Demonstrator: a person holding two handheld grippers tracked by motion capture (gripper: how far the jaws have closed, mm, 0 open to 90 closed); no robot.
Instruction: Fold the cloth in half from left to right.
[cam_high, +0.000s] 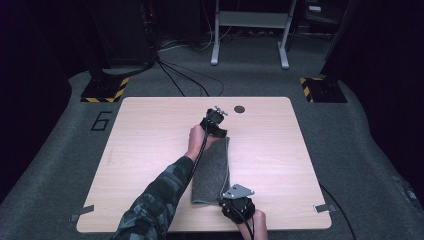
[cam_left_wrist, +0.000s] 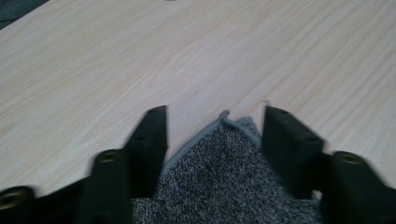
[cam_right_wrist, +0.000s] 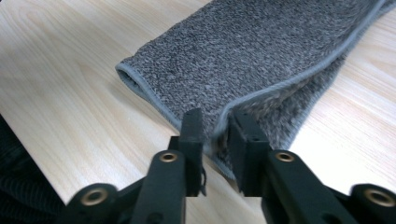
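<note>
We see the grey towel (cam_high: 212, 172) lying folded at the middle of the table (cam_high: 150, 150). Our right gripper (cam_right_wrist: 215, 135) pinches its near corner, perhaps to lift it; our left gripper (cam_left_wrist: 212, 140), jaws apart, straddles the far corner.

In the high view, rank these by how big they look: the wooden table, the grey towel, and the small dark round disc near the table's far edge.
Largest to smallest:
1. The wooden table
2. The grey towel, folded into a long strip
3. The dark disc, plainly the smallest
</note>
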